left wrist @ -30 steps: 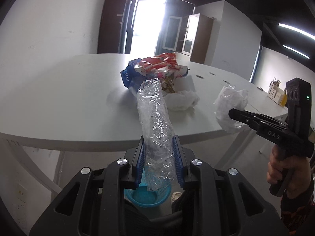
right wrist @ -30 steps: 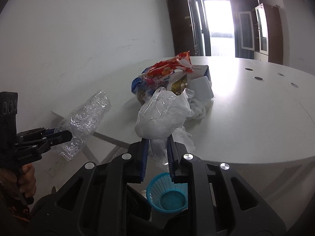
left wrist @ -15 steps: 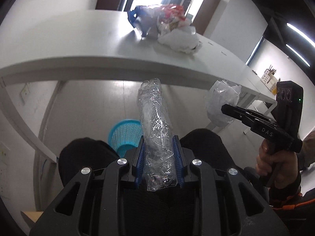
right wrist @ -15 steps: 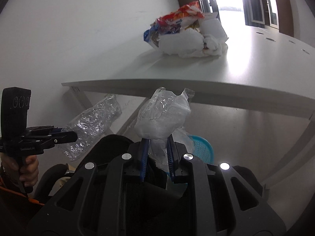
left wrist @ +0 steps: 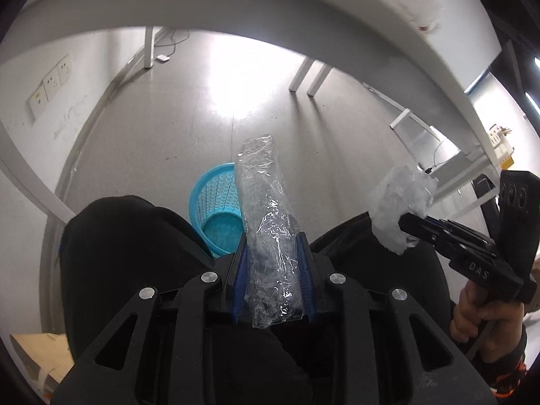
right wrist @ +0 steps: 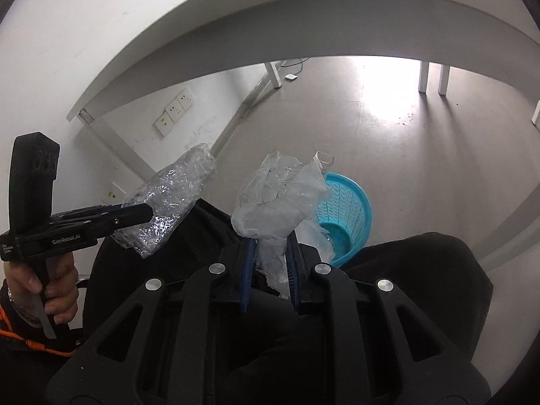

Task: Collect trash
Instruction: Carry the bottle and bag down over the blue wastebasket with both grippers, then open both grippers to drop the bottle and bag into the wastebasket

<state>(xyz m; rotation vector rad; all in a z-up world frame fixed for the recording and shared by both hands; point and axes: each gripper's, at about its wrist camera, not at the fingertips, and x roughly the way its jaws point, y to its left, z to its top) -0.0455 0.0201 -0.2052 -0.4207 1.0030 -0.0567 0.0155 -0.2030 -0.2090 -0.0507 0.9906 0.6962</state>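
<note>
Here, crumpled clear plastic bottle [left wrist: 268,233]

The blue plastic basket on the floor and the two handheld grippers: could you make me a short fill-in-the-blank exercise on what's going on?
1. The left gripper is shut on a crushed clear plastic ____.
2. The right gripper is shut on a crumpled translucent plastic ____.
3. The round slotted basket standing on the floor is ____ in colour.
4. The basket stands on the grey floor under the white ____.

Missing words: bottle; bag; blue; table
</note>
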